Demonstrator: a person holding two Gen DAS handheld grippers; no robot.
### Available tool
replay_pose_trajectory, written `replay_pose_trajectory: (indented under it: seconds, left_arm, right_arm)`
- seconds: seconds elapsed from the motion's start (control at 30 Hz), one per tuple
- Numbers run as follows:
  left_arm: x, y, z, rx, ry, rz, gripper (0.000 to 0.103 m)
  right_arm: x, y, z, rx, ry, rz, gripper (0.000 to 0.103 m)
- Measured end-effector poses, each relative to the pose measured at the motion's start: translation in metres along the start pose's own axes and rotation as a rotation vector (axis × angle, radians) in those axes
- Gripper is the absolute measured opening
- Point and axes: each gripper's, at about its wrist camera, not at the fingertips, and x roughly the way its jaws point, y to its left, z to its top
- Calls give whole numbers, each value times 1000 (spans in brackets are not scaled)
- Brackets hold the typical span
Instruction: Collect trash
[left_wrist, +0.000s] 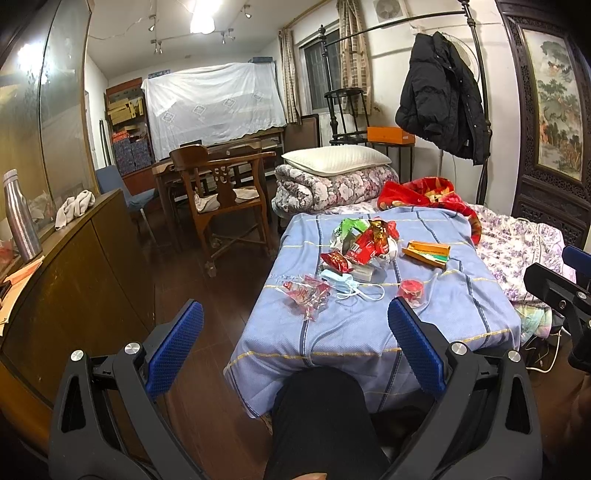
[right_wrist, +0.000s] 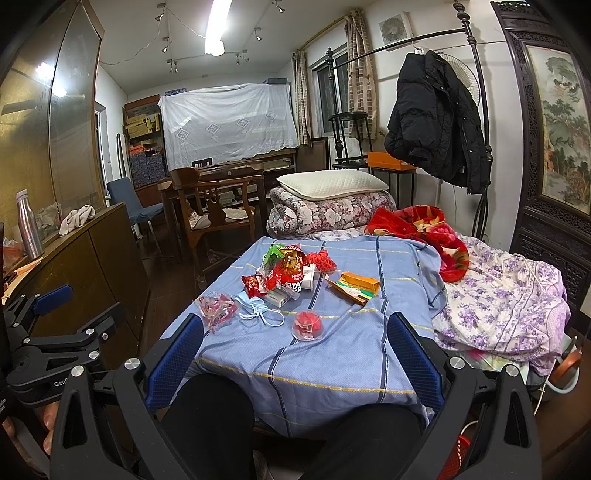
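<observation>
Trash lies on the blue checked bedsheet (left_wrist: 369, 325) (right_wrist: 332, 354): a heap of red and green snack wrappers (left_wrist: 365, 240) (right_wrist: 288, 266), a clear red-printed wrapper (left_wrist: 308, 293) (right_wrist: 218, 308), a blue face mask (left_wrist: 341, 282) (right_wrist: 255, 304), a clear cup with red contents (left_wrist: 412, 290) (right_wrist: 307, 325) and an orange box (left_wrist: 426, 253) (right_wrist: 354, 286). My left gripper (left_wrist: 295, 325) is open and empty, short of the bed's near edge. My right gripper (right_wrist: 295, 336) is open and empty, just before the cup. Each gripper shows at the edge of the other's view.
A wooden cabinet (left_wrist: 85, 266) with a steel bottle (left_wrist: 20, 218) stands on the left. A wooden chair (left_wrist: 221, 199) and table stand beyond. Folded quilts, a pillow (left_wrist: 336, 158), a red blanket (right_wrist: 424, 229) and floral bedding (right_wrist: 506, 302) lie on the bed. My dark-clothed knees (right_wrist: 210, 413) are below.
</observation>
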Motion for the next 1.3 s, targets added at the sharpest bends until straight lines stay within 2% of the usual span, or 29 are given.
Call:
replay_pose_trajectory:
  seconds: [0.37,0.53,0.67,0.83,0.97,1.13,1.3]
  left_arm:
    - [12,-1,-15,6,26,5,96]
    - [35,2,-21,6,82,7,96]
    - [65,20,-31,-36,175,3,96]
    - [94,35,-45,8,198,80,96]
    - [122,44,-60,7,245,80,96]
    - [159,48,-77,-39,322,36,96]
    - [182,41,-80,-28,334,48,96]
  right_arm:
    - [12,4,-11,10,31,9,97]
    - [29,3,-19,26,79,21,97]
    - [56,-6,-30,47,129,6,97]
    - [97,-19,-53,84,202,34,97]
    - [131,-25,-67,110,256,61,97]
    - [174,-17,-65,76,266,51,97]
    - [211,-13,-55,27,262,31,97]
